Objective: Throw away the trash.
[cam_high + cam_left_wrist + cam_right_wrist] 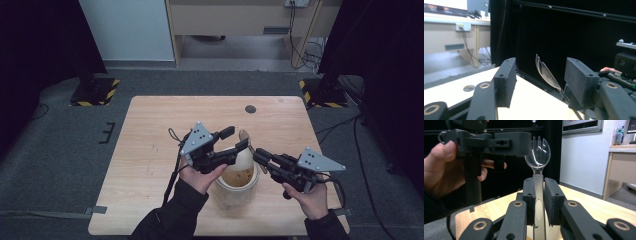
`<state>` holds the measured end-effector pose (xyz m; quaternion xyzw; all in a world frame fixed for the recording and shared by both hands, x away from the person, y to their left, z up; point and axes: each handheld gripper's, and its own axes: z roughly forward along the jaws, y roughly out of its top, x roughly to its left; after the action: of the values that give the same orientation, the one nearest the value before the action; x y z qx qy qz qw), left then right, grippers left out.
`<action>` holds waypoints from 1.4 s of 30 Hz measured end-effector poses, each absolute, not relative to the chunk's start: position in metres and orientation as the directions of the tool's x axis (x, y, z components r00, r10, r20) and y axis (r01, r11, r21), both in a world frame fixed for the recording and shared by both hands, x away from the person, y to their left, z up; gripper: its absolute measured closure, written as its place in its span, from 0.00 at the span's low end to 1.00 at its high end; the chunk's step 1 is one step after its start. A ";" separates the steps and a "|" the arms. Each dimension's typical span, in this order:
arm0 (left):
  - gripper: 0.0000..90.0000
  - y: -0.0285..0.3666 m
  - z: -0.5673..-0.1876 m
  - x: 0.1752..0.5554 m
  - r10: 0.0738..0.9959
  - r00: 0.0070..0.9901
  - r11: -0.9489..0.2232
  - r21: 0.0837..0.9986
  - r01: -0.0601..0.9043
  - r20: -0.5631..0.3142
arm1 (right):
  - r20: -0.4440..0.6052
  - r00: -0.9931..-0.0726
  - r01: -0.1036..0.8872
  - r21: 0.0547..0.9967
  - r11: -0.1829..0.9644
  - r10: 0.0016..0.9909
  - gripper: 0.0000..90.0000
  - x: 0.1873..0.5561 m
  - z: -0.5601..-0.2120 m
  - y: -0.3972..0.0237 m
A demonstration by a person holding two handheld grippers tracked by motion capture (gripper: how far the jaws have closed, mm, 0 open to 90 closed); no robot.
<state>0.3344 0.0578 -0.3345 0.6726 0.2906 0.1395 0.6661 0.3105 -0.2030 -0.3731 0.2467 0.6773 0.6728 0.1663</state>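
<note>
Grey carpet surrounded the pale wooden counter (pixel 150 150), with black curtains at either side and a light desk against the far wall. Near the counter's front edge stood a round, light-coloured container (pixel 236 192), its open top showing a brownish inside.

Above that container the two grippers met. The right gripper (pixel 258 156), held in the person's right hand (pixel 311 198), pointed toward the left with its jaws clamped together on the handle of a clear plastic spork (pixel 538 155). In the right gripper view the handle ran straight up between the two black pads, pinched on both sides, and the spork's pronged bowl rose clear above the jaw tips.

The left gripper (pixel 236 138), held in the left hand (pixel 201 176), pointed toward the right, so its tips came up beside the spork's bowl. Its jaws stood apart with a wide gap between them. In the left gripper view the spork appeared edge-on in that gap, tilted, beyond the pads and touching neither of them. In the right gripper view one left jaw lay level just beside the bowl's left rim; whether it touched the rim could not be told.

A small dark round disc (pixel 250 109) sat near the counter's far edge, well apart from the grippers.
</note>
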 end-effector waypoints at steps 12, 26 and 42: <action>0.76 0.047 -0.339 0.333 0.540 0.803 0.033 0.960 0.279 -0.252 | 0.117 -0.828 0.116 0.993 -0.037 0.549 0.89 0.310 -0.374 -0.201; 0.92 0.060 -0.331 0.325 0.516 0.828 0.052 0.973 0.226 -0.220 | 0.143 -0.824 0.122 0.990 -0.075 0.548 0.82 0.309 -0.369 -0.206; 0.91 0.075 -0.360 0.314 0.467 0.879 -0.106 0.980 0.169 -0.101 | 0.147 -0.678 0.165 0.985 -0.046 0.720 0.65 0.331 -0.388 -0.248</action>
<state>0.3137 0.0751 -0.3604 0.7342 0.2165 0.1176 0.6326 0.3312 -0.2480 -0.3879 0.3374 0.6559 0.6396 0.2167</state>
